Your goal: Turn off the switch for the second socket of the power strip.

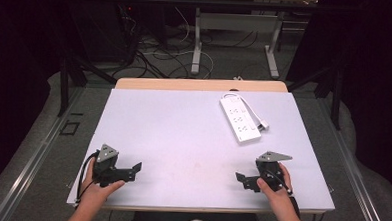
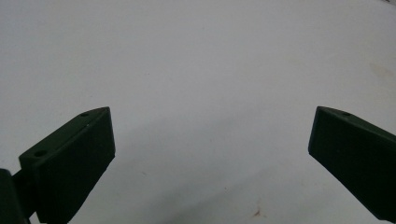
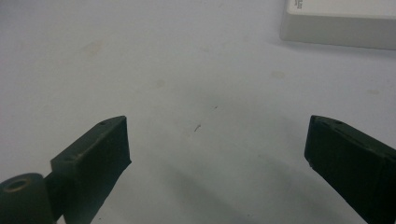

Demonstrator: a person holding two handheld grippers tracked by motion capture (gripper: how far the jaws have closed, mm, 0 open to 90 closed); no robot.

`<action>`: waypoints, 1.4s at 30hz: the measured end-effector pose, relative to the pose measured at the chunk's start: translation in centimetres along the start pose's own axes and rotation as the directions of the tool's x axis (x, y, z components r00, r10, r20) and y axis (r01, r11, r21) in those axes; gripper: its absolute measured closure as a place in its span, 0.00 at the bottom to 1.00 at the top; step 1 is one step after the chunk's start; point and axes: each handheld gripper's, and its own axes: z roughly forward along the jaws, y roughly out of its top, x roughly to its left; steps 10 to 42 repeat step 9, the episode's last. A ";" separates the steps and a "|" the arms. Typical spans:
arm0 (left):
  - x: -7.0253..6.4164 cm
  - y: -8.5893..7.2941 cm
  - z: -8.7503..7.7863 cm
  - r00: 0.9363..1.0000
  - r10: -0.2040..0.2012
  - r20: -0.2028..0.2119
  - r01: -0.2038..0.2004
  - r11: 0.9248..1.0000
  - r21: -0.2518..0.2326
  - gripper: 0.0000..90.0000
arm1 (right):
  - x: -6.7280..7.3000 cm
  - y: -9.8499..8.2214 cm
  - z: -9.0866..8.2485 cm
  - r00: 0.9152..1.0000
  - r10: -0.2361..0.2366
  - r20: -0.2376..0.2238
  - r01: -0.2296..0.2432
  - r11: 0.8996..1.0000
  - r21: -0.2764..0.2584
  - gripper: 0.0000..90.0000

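Grippers: two; left gripper and right gripper both spread wide, nothing grasped.
Power strip: one, on table.
Cut off: strip's body in right gripper view.

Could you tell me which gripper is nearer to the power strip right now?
Right. The right gripper rests near the table's front edge, just below the power strip. The left gripper sits at the front left, far across the table from it.
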 end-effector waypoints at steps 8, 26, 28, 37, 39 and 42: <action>0.0 0.1 0.1 1.000 0.009 0.009 -0.009 1.000 0.010 0.01 | -0.2 0.0 -0.2 1.000 0.014 0.008 -0.014 1.000 -0.006 0.07; 0.0 0.1 0.1 1.000 0.007 0.008 -0.007 1.000 0.009 0.01 | -0.2 0.0 -0.2 1.000 0.019 0.009 -0.019 1.000 -0.007 0.07; 0.0 0.1 0.1 1.000 0.007 0.008 -0.007 1.000 0.009 0.01 | -0.2 0.0 -0.2 1.000 0.019 0.009 -0.019 1.000 -0.007 0.07; 0.0 0.1 0.1 1.000 0.007 0.008 -0.007 1.000 0.009 0.01 | -0.2 0.0 -0.2 1.000 0.019 0.009 -0.019 1.000 -0.007 0.07; 0.0 0.1 0.1 1.000 0.007 0.008 -0.007 1.000 0.009 0.01 | -0.2 0.0 -0.2 1.000 0.019 0.009 -0.019 1.000 -0.007 0.07; 0.0 0.1 0.1 1.000 0.007 0.008 -0.007 1.000 0.009 0.01 | -0.2 0.0 -0.2 1.000 0.019 0.009 -0.019 1.000 -0.007 0.07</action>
